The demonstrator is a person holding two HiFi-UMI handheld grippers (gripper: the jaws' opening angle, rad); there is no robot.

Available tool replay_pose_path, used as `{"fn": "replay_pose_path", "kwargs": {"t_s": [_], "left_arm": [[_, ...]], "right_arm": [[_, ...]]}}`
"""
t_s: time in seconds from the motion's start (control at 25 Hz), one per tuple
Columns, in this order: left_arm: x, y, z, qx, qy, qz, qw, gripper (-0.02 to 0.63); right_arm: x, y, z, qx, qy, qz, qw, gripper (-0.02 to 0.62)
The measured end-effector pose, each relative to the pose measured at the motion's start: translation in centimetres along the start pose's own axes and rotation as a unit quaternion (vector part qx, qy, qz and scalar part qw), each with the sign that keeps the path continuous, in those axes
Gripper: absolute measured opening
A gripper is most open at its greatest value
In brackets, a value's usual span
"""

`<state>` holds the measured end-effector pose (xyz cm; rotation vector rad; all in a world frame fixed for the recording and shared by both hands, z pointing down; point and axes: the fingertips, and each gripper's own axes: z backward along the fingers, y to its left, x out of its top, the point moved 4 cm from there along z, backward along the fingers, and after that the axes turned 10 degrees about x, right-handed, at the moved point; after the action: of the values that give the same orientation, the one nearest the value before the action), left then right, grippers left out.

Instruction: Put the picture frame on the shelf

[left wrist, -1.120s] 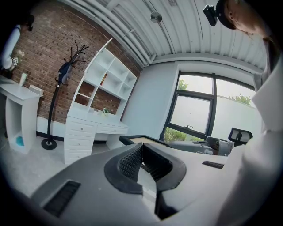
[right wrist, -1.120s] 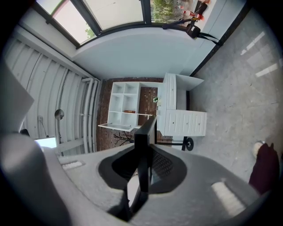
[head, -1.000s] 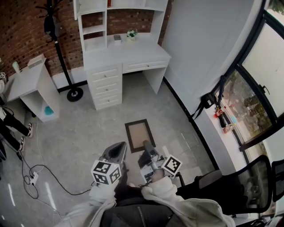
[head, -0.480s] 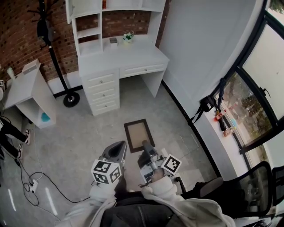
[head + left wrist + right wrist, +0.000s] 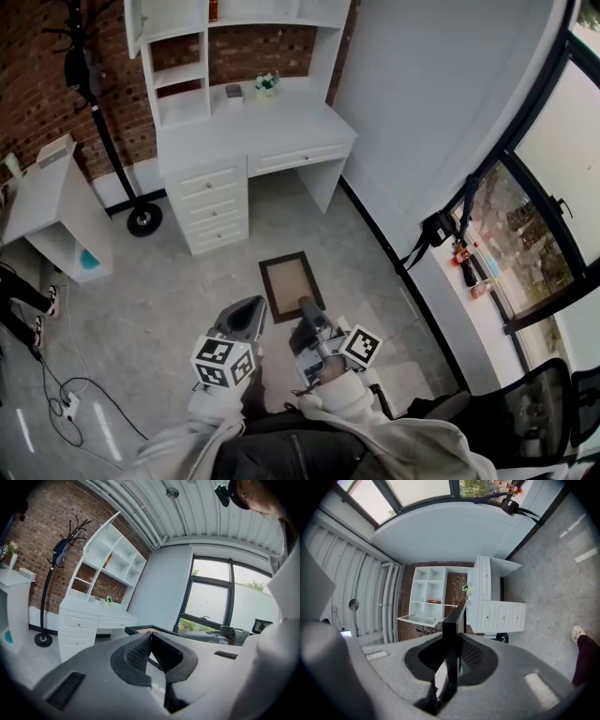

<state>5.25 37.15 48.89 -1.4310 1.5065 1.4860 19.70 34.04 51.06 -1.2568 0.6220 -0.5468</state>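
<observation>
A dark-framed picture frame [image 5: 292, 284] with a pale middle hangs flat above the grey floor in the head view. My right gripper [image 5: 307, 311] is shut on its near edge. In the right gripper view the frame [image 5: 453, 632] stands edge-on between the pads. My left gripper [image 5: 250, 309] hovers just left of the frame, shut with nothing in it; in the left gripper view its jaws [image 5: 149, 637] meet, and the frame's edge [image 5: 140, 629] shows beyond them. The white desk with its shelf unit [image 5: 178, 70] stands ahead against the brick wall, and appears in both gripper views [image 5: 110, 559] [image 5: 429, 590].
A black coat stand [image 5: 98, 112] rises left of the desk, and a small white side table [image 5: 47, 197] stands further left. Cables [image 5: 66, 398] lie on the floor at the lower left. A window sill with bottles [image 5: 466, 267] and an office chair [image 5: 553, 403] are at the right.
The head view has shifted, so the desk and shelf unit sit lower and further left in it. Both grippers and the frame keep the same places relative to each other.
</observation>
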Motion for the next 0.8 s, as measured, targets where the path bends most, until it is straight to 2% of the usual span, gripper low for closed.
{"fn": "replay_pose_path", "kwargs": {"t_s": [0.8], "left_arm": [[4.6, 6.0, -7.2, -0.012, 0.003, -0.007, 0.9999, 0.006]], "right_arm": [[2.9, -2.4, -9.7, -0.013, -0.016, -0.021, 1.000, 0.051]]}}
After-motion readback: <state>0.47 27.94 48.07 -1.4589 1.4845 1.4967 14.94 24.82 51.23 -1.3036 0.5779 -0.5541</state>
